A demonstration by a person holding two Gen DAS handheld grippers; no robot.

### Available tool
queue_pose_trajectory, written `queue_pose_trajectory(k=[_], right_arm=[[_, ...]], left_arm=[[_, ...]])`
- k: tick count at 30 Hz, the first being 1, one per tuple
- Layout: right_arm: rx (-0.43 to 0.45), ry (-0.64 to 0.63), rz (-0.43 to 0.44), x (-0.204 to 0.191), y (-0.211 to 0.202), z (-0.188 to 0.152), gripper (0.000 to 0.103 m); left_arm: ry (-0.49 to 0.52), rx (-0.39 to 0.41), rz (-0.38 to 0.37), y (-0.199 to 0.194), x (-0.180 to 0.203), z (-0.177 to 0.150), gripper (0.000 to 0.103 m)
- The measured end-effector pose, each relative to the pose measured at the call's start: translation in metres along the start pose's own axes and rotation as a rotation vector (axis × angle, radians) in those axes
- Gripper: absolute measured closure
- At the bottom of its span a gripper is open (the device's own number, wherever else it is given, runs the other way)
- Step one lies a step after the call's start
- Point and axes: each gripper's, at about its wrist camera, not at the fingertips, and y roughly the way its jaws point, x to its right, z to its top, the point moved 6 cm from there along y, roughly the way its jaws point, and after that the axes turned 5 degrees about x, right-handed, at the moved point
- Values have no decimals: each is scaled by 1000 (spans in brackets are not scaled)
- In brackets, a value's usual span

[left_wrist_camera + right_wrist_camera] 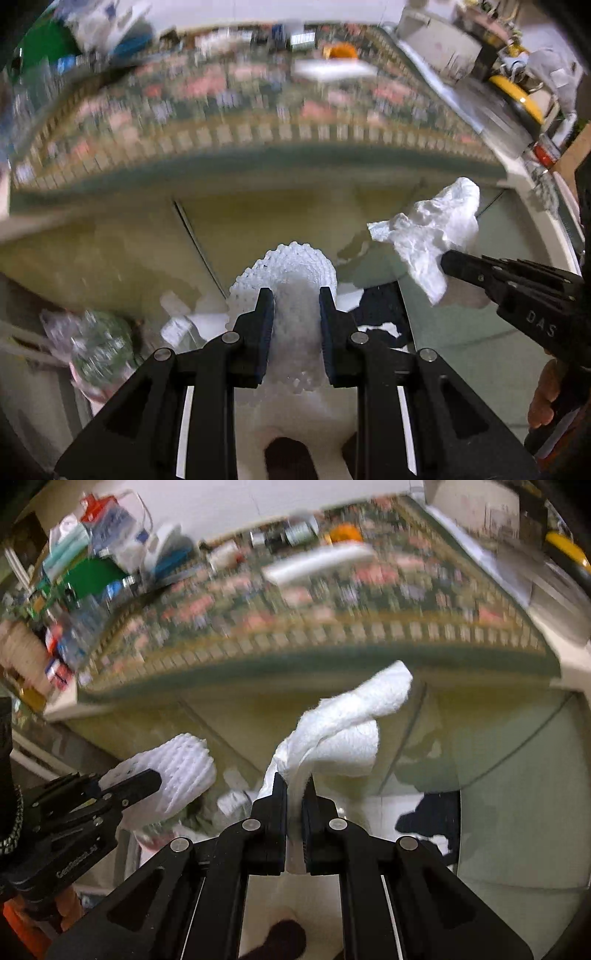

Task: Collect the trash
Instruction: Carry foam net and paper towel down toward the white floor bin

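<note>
I am holding both tongs out over the floor in front of the desk (258,122), whose patterned cloth is running across the far side of both views. Its near edge is lying ahead of my tips, with open floor (122,240) between the edge and me. Clutter is crowding the far left of the desk in the right wrist view, and a white flat object (317,565) is lying near its far middle.

My left tongs (296,301) are gripping a white foam net sleeve (291,273), the jaws set narrow on its sides, with the sleeve sticking out ahead past the tips. In the right wrist view the same sleeve (181,771) is showing at the left, held in the left tongs (147,779).

My right tongs (294,786) are pinching a crumpled white paper towel (347,727), jaws nearly together on its lower end, and the bulk is standing up and leaning right beyond the tips. From the left wrist view the towel (432,229) is hanging at the right in the right tongs (448,260), well apart from the sleeve.

Below and left of the left tongs a crushed clear plastic bottle (99,350) is lying blurred. A dark patch (428,812) is sitting on the pale floor at the right.
</note>
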Motion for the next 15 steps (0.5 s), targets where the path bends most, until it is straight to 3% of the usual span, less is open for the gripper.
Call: queue_pose_trajectory(k=[7, 15], right_arm=[[-134, -63, -3, 50, 69, -75, 97], [-238, -55, 22, 85, 159, -140, 97]], left_arm=[[-75, -88, 20, 88, 15, -80, 80], [-128, -207, 17, 199, 4, -160, 80]])
